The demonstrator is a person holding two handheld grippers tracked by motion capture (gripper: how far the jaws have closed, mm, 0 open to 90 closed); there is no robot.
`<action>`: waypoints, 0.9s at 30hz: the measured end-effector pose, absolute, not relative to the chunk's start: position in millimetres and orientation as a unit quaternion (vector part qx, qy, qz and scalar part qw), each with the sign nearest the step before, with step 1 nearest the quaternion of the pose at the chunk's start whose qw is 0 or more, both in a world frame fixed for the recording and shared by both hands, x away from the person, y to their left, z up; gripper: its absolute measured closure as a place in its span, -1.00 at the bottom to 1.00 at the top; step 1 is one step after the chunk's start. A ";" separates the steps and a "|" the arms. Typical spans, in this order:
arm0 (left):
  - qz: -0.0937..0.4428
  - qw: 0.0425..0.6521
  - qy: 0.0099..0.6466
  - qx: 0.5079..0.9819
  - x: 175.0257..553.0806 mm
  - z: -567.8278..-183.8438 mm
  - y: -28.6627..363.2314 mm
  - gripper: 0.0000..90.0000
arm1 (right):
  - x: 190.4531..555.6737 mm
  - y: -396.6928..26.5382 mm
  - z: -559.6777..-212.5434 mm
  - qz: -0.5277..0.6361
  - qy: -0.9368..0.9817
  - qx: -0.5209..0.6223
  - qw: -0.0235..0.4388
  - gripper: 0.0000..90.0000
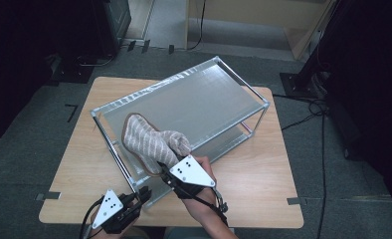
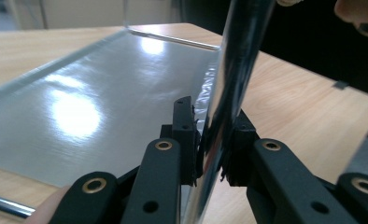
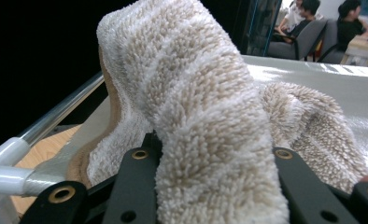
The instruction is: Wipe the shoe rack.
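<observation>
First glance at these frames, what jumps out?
A striped beige towel lies bunched on the near-left part of the silver two-tier rack, with the right gripper clamped on a fold of it. At the rack's near corner, the left gripper is shut on an upright chrome post.

High view: fixed above the person's side, looking forward and down; the whole wooden table fits in frame, with the two-tier metal rack at centre and floor all round; far off. Left gripper view: rides low near table level, very close, looking along its jaws at a chrome rack post running up the centre right, the rack's lower shelf across the left of frame. Right gripper view: also very close, a striped towel at centre, the rack's top shelf at right. All three share the rack.
</observation>
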State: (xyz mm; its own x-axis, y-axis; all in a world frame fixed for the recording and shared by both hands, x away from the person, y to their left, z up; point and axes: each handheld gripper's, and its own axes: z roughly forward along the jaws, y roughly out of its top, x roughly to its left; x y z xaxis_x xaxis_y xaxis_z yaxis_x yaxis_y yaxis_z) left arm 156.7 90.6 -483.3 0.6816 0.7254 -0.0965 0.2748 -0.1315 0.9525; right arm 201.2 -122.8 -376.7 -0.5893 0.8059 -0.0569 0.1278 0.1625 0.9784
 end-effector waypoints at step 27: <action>0.189 0.557 0.331 0.737 161.4 -481.0 116.1 0.77 | 266.1 -268.2 -376.8 0.523 0.602 0.477 0.369 0.48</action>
State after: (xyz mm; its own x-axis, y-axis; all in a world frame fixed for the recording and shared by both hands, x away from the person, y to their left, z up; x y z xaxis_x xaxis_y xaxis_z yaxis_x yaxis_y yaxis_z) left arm 161.4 116.1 -481.0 0.7090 0.6994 -0.0907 0.2780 -0.1589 0.9474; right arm 266.1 -268.2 -376.8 -0.2723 0.9606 0.0551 0.1888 -0.0028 0.9820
